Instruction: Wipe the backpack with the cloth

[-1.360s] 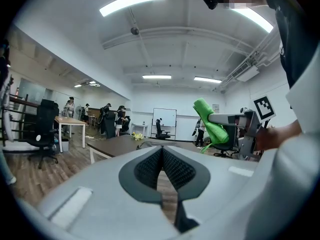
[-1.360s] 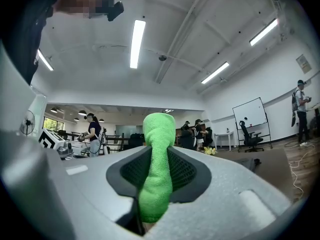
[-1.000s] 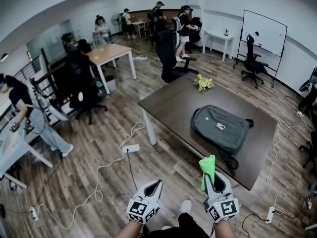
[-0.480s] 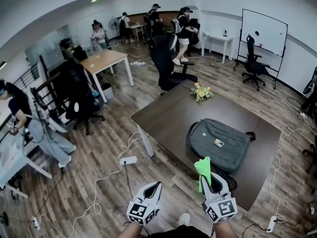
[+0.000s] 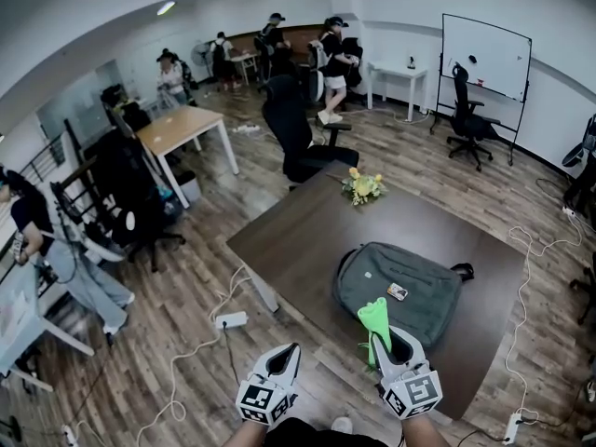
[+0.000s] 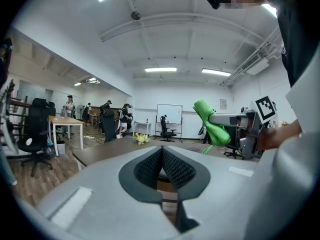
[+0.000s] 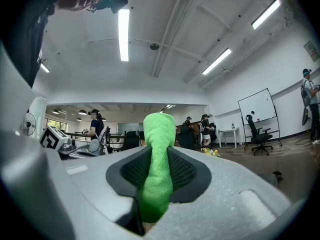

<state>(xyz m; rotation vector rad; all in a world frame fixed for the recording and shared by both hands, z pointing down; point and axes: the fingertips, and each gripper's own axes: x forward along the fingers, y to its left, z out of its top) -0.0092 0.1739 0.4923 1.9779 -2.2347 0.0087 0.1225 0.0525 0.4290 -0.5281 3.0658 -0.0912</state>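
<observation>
Now the dark table [image 5: 298,236] and the grey backpack [image 5: 396,285] lying flat on it have drawn nearer than a second ago, so wiping looks close but unstarted, the right gripper [image 5: 390,345] pinching the green cloth [image 5: 374,317] upright at the bag's near edge, the left gripper [image 5: 290,354] pressed together, empty.

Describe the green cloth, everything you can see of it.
The green cloth is bright lime with a fuzzy, terry-like nap, bunched into a thick roll. The right hand-held gripper is shut on its lower part. The roll stands up past the jaw tips and ends in a rounded top, and the left gripper view shows a short tail hanging below. In the head view it lies over the near edge of the grey backpack, but it is held in the air, and only the gripper appears to touch it.
</observation>
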